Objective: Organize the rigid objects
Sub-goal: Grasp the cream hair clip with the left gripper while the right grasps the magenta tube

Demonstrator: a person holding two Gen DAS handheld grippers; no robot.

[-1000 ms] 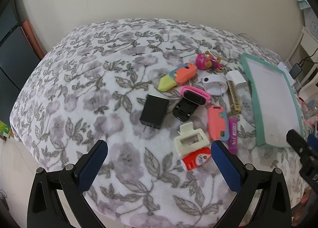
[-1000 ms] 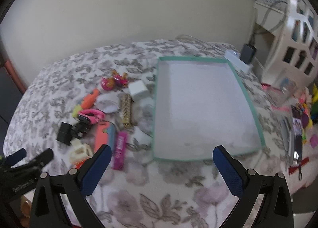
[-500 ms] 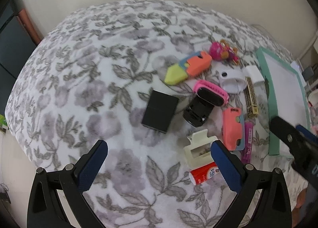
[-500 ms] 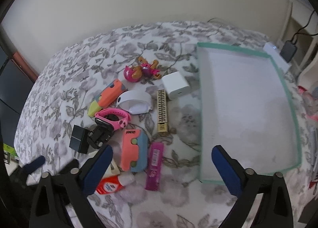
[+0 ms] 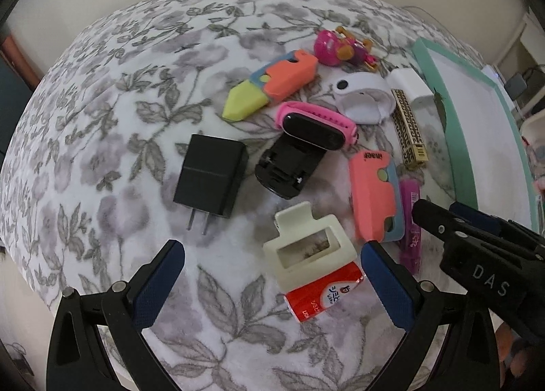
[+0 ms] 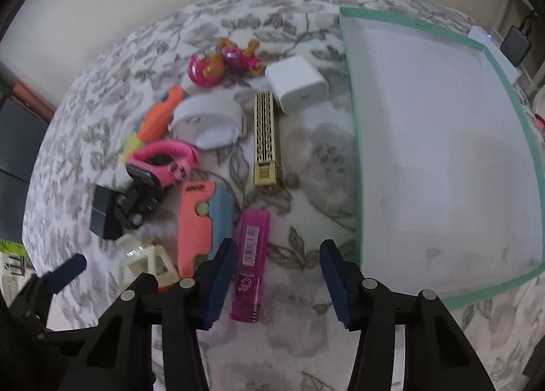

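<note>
Small rigid objects lie on a floral blanket. My left gripper (image 5: pixel 272 275) is open, its fingers either side of a cream hair clip (image 5: pixel 308 246) and a red tube (image 5: pixel 323 294); a black charger (image 5: pixel 211 179) lies ahead. My right gripper (image 6: pixel 277 271) is open and empty, low over the blanket, with a magenta lighter (image 6: pixel 250 261) by its left finger and a salmon and blue toy knife (image 6: pixel 201 220) to the left. The teal-rimmed white tray (image 6: pixel 356 152) lies empty to the right.
Further back lie a gold bar (image 6: pixel 265 138), a white charger (image 6: pixel 296 84), a white band (image 6: pixel 207 121), a pink watch (image 6: pixel 163 159), an orange and yellow toy knife (image 5: pixel 272 84), a pink toy (image 5: pixel 340 46) and a black clip (image 5: pixel 289 166). Furniture and cables stand beyond the tray.
Both grippers have moved forward and down toward the objects. The right gripper swung left from the tray to the lighter, and its fingers have narrowed.
</note>
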